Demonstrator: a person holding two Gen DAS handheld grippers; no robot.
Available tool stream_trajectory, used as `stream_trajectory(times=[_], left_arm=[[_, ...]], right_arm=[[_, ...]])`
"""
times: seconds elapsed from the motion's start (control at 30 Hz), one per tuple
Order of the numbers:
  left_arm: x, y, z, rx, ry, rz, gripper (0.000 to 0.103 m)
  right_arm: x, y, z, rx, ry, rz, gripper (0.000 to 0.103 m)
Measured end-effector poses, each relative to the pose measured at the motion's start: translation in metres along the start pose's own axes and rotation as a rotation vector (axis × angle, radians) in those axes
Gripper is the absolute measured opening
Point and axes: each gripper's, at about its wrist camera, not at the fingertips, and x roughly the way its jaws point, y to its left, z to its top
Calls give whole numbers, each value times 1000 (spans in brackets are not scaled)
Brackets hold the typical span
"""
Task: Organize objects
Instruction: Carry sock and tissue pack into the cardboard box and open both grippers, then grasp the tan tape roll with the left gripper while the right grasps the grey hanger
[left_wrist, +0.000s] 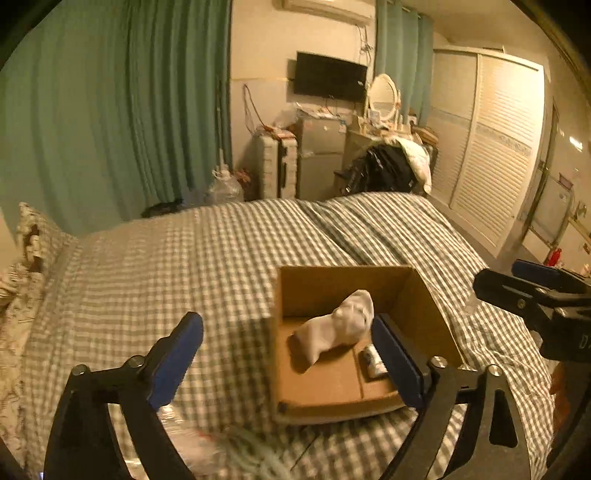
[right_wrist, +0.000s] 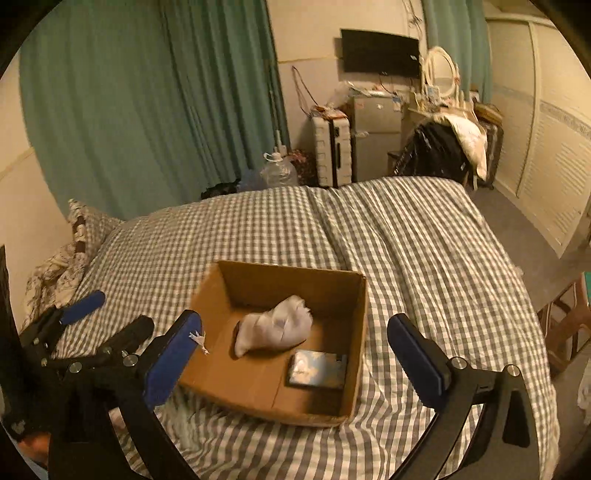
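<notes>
An open cardboard box (left_wrist: 343, 270) (right_wrist: 291, 267) sits on the checked bed cover. Inside it lie a crumpled white cloth (left_wrist: 340, 325) (right_wrist: 275, 326) and a small flat blue patterned packet (left_wrist: 373, 362) (right_wrist: 317, 369). My left gripper (left_wrist: 286, 325) (right_wrist: 118, 312) hangs open above the box's near left side, nothing between its blue pads. My right gripper (right_wrist: 295, 319) (left_wrist: 509, 275) stands open over the box's near edge, also holding nothing. A scrap of white fluff clings to its left pad (right_wrist: 173, 354).
The bed (right_wrist: 406, 240) fills the middle, with a pillow (right_wrist: 88, 225) at the far left. Something pale and fluffy (left_wrist: 255, 454) and a plastic wrapper (left_wrist: 192, 439) lie near the front edge. A wooden chair (right_wrist: 569, 325) stands to the right; a suitcase (right_wrist: 332, 151) stands beyond the bed.
</notes>
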Motion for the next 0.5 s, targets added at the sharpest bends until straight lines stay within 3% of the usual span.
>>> stream_trajectory(times=[0.3,0.5], left_arm=[[-97,66,-21,-49,-80,152,103],[-120,103,-68,-98,-43,234,103]], right_arm=[[-76,87,-10,-184,-102,67,101],[-76,134,-41,-258,-68,113,101]])
